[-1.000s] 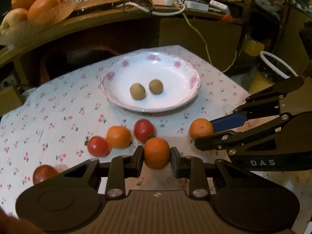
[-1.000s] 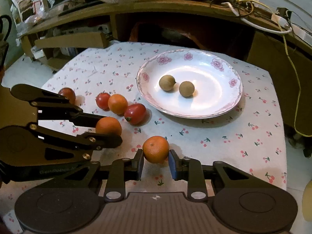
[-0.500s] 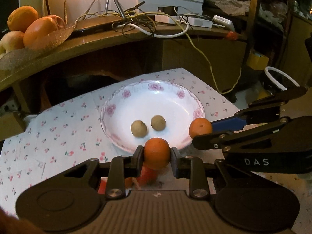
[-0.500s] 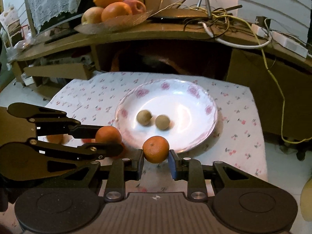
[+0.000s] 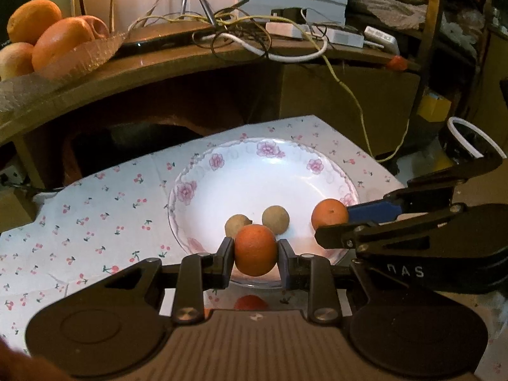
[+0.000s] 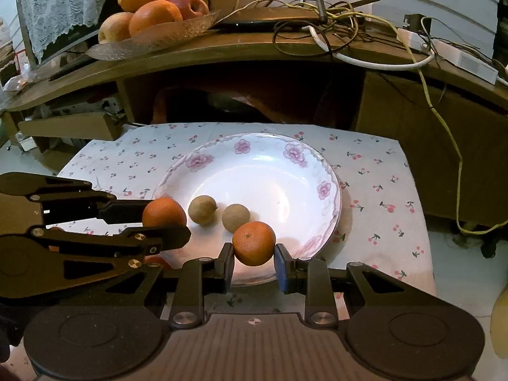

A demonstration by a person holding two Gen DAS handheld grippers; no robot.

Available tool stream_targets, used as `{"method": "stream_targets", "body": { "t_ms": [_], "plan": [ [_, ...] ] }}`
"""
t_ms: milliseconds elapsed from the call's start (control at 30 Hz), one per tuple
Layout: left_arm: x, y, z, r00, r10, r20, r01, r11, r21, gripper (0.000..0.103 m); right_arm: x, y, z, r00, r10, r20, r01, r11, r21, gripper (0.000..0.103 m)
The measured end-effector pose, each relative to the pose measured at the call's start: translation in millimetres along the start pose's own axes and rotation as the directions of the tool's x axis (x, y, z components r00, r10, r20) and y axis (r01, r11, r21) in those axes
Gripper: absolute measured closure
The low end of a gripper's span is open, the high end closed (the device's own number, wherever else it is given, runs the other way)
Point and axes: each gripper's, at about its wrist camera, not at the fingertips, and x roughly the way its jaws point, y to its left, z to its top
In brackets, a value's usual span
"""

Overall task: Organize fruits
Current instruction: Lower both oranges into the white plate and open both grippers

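Observation:
My left gripper (image 5: pixel 256 258) is shut on an orange (image 5: pixel 256 250) and holds it over the near rim of the white flowered plate (image 5: pixel 222 187). My right gripper (image 6: pixel 254 255) is shut on another orange (image 6: pixel 254 243) over the plate's (image 6: pixel 285 174) near right part. Each held orange also shows in the other view, the right one in the left wrist view (image 5: pixel 329 214) and the left one in the right wrist view (image 6: pixel 163 212). Two small brown round fruits (image 5: pixel 275 219) (image 6: pixel 202 210) lie in the plate. A red fruit (image 5: pixel 250 302) lies on the cloth below my left gripper, mostly hidden.
The plate stands on a low table with a cherry-print cloth (image 5: pixel 104 197). Behind it a wooden shelf (image 6: pixel 254 47) carries a glass dish of large fruit (image 6: pixel 152 16), tangled cables and a power strip (image 6: pixel 457 57). The table's right edge drops to the floor.
Both grippers have lifted their oranges off the cloth and carried them forward over the plate. The loose fruits on the cloth have dropped out of view below the grippers.

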Motion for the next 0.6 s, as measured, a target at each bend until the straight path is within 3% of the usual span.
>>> {"method": "stream_targets", "body": {
  "t_ms": [600],
  "plan": [
    [-4.0, 6.6, 3.7, 1.000, 0.001, 0.020, 0.000, 0.999, -0.037, 0.067, 1.1, -1.0, 9.4, 0.999, -0.001, 0.037, 0.000, 1.000, 0.021, 0.069]
  ]
}}
